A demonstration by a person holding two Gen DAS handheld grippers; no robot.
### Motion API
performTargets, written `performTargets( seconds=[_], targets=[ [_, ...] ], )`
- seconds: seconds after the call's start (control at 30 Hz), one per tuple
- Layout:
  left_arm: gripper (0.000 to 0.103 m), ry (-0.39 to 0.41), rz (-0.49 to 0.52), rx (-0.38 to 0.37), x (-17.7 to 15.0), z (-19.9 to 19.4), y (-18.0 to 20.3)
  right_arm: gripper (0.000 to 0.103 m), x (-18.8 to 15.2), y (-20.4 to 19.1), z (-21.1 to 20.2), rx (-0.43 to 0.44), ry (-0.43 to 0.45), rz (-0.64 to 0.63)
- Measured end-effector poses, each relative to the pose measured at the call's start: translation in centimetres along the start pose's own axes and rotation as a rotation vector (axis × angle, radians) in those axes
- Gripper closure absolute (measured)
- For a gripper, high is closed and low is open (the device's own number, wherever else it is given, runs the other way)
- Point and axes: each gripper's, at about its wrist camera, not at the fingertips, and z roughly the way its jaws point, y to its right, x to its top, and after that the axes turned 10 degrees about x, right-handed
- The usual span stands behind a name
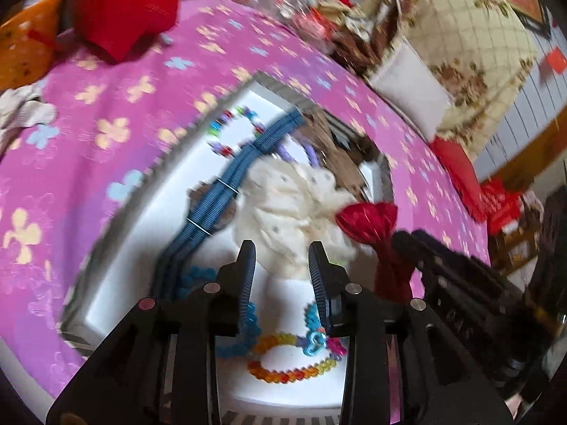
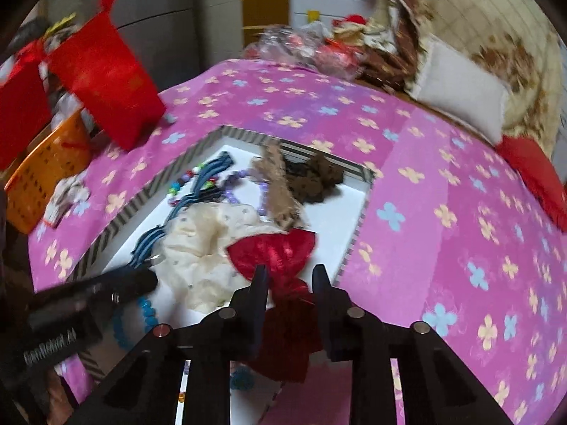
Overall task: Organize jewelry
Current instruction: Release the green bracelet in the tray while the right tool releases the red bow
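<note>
Pink flowered bedcover (image 2: 443,212), white tray (image 2: 329,219) at its centre holding the jewelry, cream scrunchie (image 1: 297,209) mid-tray, red bow (image 2: 280,251) at its 3 o'clock, rainbow bead bracelet (image 1: 283,375) at 6 o'clock, left claw (image 1: 281,248) released above the scrunchie, right claw (image 2: 290,272) released, bow between its fingers

Glossy red satin bow (image 2: 274,253), fluffy cream cloth scrunchie (image 1: 290,209), shiny plastic bead bracelet (image 1: 290,375), matt pink floral cloth (image 2: 443,219)

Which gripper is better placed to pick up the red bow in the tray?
Right. The right gripper points at the red bow, which lies between its open fingers; the left gripper faces the cream scrunchie.
</note>
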Motion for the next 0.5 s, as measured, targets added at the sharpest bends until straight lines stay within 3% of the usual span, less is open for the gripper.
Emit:
performTargets(
  seconds=[0.07,0.13,0.33,0.5],
  targets=[
    [0.073,0.025,-0.025,0.014,0.2,-0.4,-0.5,0.081,0.1,-0.3,0.8,0.046,-0.029,0.002],
    [0.073,0.043,-0.038,0.029,0.2,-0.7,-0.6,0.081,0.2,0.1,1.9,0.034,-0.051,0.037],
    [0.064,0.116,-0.033,0.092,0.3,-1.6,-0.5,0.081,0.7,2.3,5.2,-0.100,-0.077,0.114],
    [0.062,0.183,0.004,0.156,0.2,-2.1,0.0,0.081,1.0,3.0,5.3,-0.065,-0.074,0.155]
  ],
)
